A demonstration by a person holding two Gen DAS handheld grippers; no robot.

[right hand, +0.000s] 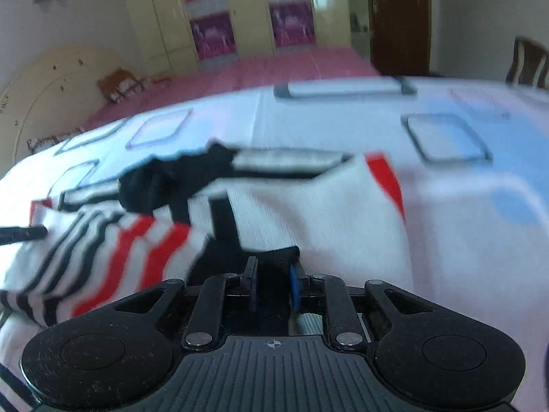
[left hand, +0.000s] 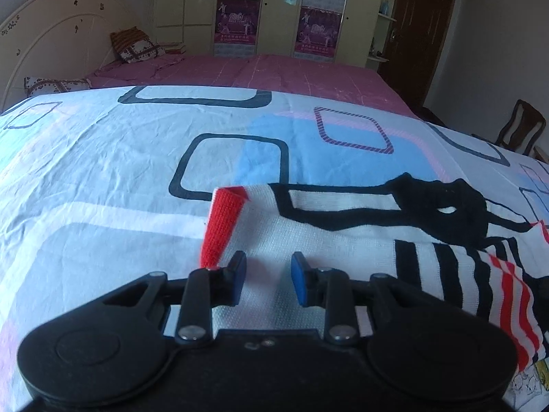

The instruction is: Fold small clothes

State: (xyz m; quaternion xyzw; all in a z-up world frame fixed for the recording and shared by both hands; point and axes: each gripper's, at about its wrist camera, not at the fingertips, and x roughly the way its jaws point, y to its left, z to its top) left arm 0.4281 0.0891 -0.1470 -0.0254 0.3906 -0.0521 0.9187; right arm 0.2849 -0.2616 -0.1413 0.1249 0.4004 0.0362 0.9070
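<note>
A small white knit garment (left hand: 329, 237) with black outlines, a red edge and black and red striped sleeves lies on the patterned sheet. My left gripper (left hand: 268, 276) is open, its blue pads just above the garment's white left part beside the red edge (left hand: 223, 226). In the right wrist view the same garment (right hand: 308, 213) is blurred by motion. My right gripper (right hand: 273, 286) is shut on a black fold of the garment (right hand: 274, 257) at its near edge.
The white sheet (left hand: 103, 171) with blue and pink squares covers the bed. Behind it lie a pink bedspread (left hand: 257, 72), pillows (left hand: 137, 46) and a headboard at the left. A wardrobe stands at the back and a wooden chair (left hand: 521, 127) at the right.
</note>
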